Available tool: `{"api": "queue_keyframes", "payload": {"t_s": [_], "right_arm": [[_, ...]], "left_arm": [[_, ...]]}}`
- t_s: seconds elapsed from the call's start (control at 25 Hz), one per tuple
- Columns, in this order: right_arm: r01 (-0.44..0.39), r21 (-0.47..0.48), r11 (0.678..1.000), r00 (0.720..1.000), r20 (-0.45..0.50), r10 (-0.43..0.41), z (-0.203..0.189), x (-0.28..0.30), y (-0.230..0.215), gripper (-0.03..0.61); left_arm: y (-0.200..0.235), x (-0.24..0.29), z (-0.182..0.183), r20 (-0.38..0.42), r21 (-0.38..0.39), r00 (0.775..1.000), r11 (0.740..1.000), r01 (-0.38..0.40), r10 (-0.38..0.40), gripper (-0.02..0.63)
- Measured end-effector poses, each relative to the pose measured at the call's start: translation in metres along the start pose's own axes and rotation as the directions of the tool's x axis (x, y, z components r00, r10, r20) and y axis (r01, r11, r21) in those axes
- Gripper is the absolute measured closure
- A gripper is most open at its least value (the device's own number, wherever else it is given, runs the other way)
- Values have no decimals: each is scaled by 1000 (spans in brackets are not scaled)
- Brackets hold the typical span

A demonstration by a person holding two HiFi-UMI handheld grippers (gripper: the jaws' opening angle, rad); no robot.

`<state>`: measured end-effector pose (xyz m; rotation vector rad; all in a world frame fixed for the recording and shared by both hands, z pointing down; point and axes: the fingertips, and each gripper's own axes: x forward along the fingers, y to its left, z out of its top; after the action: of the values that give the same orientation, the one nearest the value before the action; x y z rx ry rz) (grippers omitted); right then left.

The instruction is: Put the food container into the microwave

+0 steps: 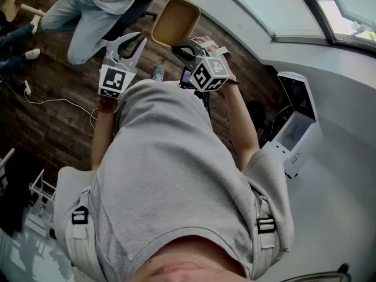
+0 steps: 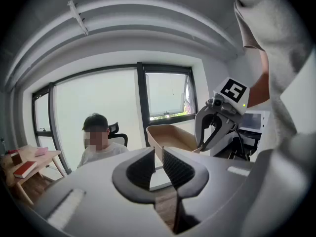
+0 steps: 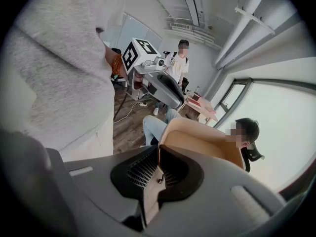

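Above the dark wooden floor [image 1: 53, 122], the left gripper [image 1: 132, 44] holds its fingers a little apart, with nothing between them. Just to the right, the right gripper [image 1: 185, 47] has its fingers closed on the rim of the tan food container [image 1: 175, 19], in the air. The open white microwave [image 1: 296, 122] stands far right on the pale desk [image 1: 346, 175].

One container [image 1: 175, 21], one microwave [image 1: 296, 125] (two grippers [image 1: 141, 39] [image 1: 179, 47]).

Daylight comes from the windows [image 2: 98, 117], blown out to white in both gripper views. Those views bend strongly at the edges and fade to black corners. Near the lens, the left gripper [image 2: 158, 153] and the container [image 3: 202, 142] rim look soft, perhaps out of focus. The head view is evenly lit, with the floor [image 1: 64, 128] dimmer.
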<state>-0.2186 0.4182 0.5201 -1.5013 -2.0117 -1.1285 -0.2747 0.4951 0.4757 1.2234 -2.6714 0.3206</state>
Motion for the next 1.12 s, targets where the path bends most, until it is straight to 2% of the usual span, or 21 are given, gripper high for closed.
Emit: {"api": "queue_keyframes", "payload": {"t_s": [0.4,0.64,0.84,1.12], "right_arm": [[46,80,996,999,24,-48,-4,-2,-14,543],[60,101,993,998,7,-61,-13,-7,-15,541],[54,155,986,999,-16,-52,-22,-10,-13,540],[129,223,966,991,-52,-120,-40,-27,-15,540]], "left_arm": [[-2,13,-2,-5,10,999,999,38,-38,565],[-11,23,3,0,26,997,997,77,-77,565],[-17,31,6,-6,33,994,994,106,-106,565],[-38,49,8,-19,49,982,981,190,-189,565]]}}
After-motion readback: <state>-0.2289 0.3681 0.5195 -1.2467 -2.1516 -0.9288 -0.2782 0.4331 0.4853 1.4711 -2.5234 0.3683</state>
